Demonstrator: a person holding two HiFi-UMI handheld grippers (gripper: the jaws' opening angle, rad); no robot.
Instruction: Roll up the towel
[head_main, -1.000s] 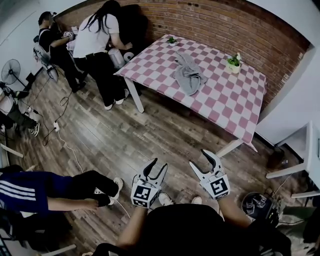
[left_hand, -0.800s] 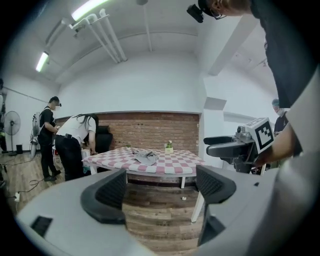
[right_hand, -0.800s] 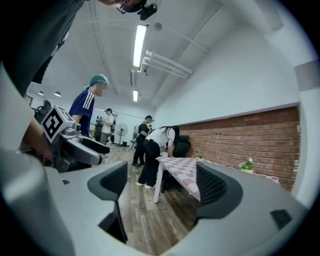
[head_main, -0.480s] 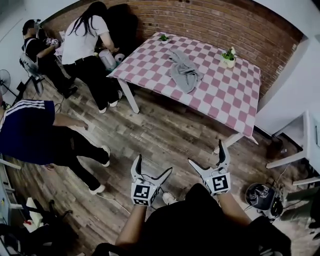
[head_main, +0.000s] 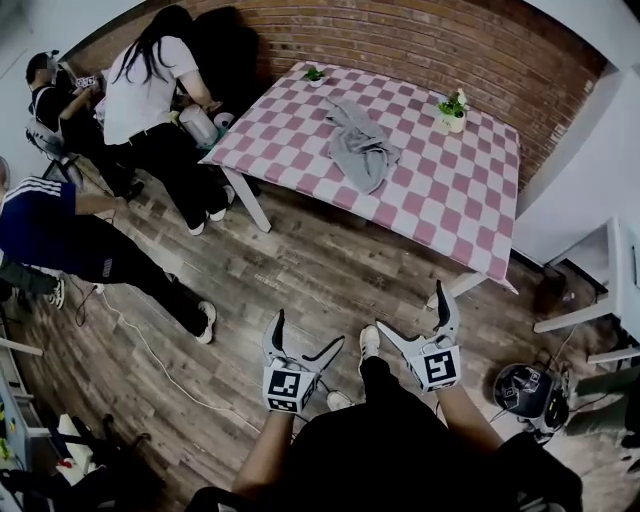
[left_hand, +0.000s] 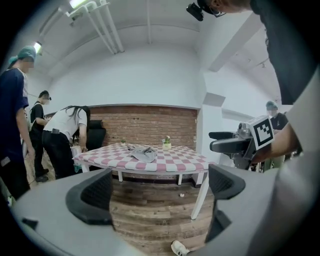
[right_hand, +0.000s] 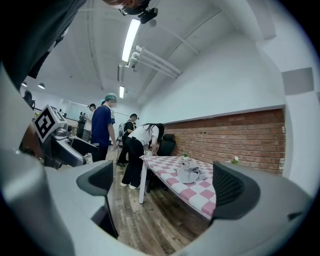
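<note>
Head view shows the left gripper (head_main: 306, 332) and right gripper (head_main: 414, 310) with jaws just spread wide, nothing between them, while the crumpled towel (head_main: 358, 150) lies on the checked bench (head_main: 470, 210) well ahead of both, so I'd judge rolling hasn't begun.

Floor (head_main: 330, 270) open to table (head_main: 450, 190); person (head_main: 150, 100) at its left corner.

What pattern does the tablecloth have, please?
The tablecloth is checked in pink and white, which shows best in the head view.
</note>
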